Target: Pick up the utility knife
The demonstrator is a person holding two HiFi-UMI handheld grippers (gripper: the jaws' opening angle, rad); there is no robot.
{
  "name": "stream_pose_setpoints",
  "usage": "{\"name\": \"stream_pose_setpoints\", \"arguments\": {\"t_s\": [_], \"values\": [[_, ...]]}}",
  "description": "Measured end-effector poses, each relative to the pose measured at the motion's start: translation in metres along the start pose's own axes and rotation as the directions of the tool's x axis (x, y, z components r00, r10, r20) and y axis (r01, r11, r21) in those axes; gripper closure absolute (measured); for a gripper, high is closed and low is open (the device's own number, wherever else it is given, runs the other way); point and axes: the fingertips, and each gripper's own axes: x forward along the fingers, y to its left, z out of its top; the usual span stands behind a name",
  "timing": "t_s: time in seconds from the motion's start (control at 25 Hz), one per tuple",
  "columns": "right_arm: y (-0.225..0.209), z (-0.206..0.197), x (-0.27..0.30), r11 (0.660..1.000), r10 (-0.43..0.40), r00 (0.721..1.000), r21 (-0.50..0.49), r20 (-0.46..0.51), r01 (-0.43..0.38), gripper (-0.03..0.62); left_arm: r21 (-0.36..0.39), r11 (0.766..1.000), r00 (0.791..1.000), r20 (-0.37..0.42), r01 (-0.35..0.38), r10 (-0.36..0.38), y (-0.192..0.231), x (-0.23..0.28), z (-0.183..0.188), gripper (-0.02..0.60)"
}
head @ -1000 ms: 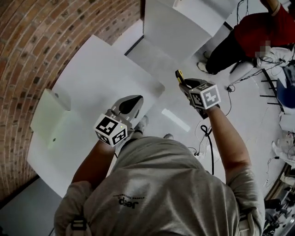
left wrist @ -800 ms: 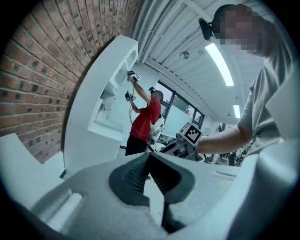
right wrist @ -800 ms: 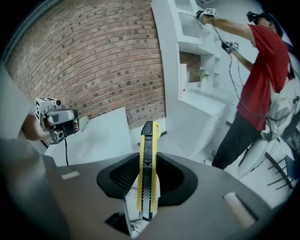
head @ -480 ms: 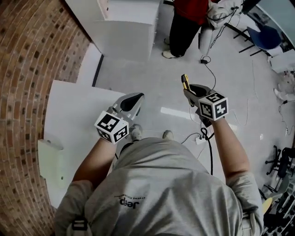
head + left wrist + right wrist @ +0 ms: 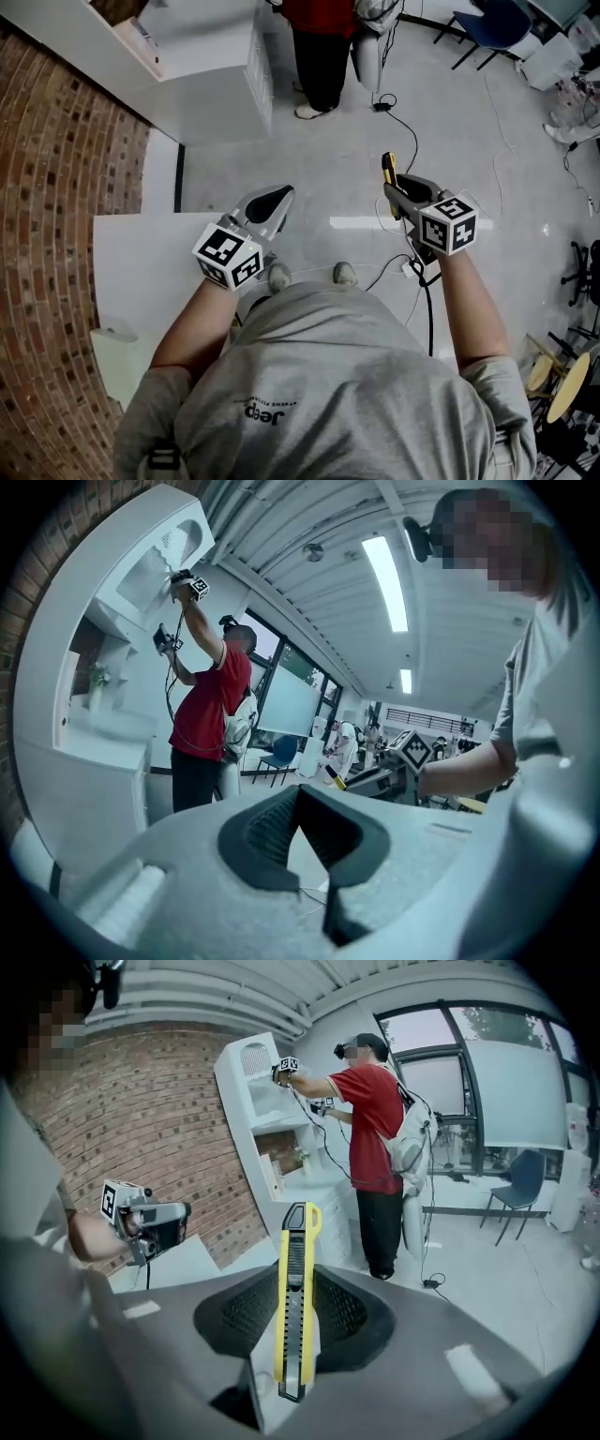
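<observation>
The yellow utility knife (image 5: 296,1241) stands upright between the dark pads of my right gripper (image 5: 300,1288), which is shut on it. From the head view the knife's (image 5: 389,167) yellow tip pokes out past the right gripper (image 5: 400,190), held over the grey floor at right of centre. My left gripper (image 5: 272,199) hovers at left of centre beside the white table's corner. Its jaws meet at the tips in the left gripper view, with nothing between them (image 5: 298,794). The right gripper with the knife (image 5: 335,777) also shows there.
A white table (image 5: 131,272) lies at the left against a brick wall (image 5: 56,187). A white shelf unit (image 5: 216,84) stands ahead, with a person in a red top (image 5: 323,37) working at it. Cables (image 5: 412,122) trail over the floor; chairs stand at the far right.
Both grippers have swung away from the white table and out over the grey floor. The knife stays gripped in the right gripper. The person in red now stands straight ahead.
</observation>
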Motion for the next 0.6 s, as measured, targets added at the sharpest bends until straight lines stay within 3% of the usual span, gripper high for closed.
{"name": "stream_pose_setpoints", "arguments": {"t_s": [0.32, 0.6], "values": [[-0.014, 0.012, -0.046, 0.999, -0.005, 0.991, 0.043, 0.133, -0.001, 0.470, 0.008, 0.999, 0.999, 0.008, 0.049, -0.049, -0.025, 0.028, 0.013, 0.581], [-0.009, 0.035, -0.065, 0.996, 0.053, 0.959, 0.056, 0.278, -0.072, 0.470, 0.005, 0.999, 0.999, 0.028, 0.033, -0.033, -0.030, 0.028, 0.023, 0.581]]}}
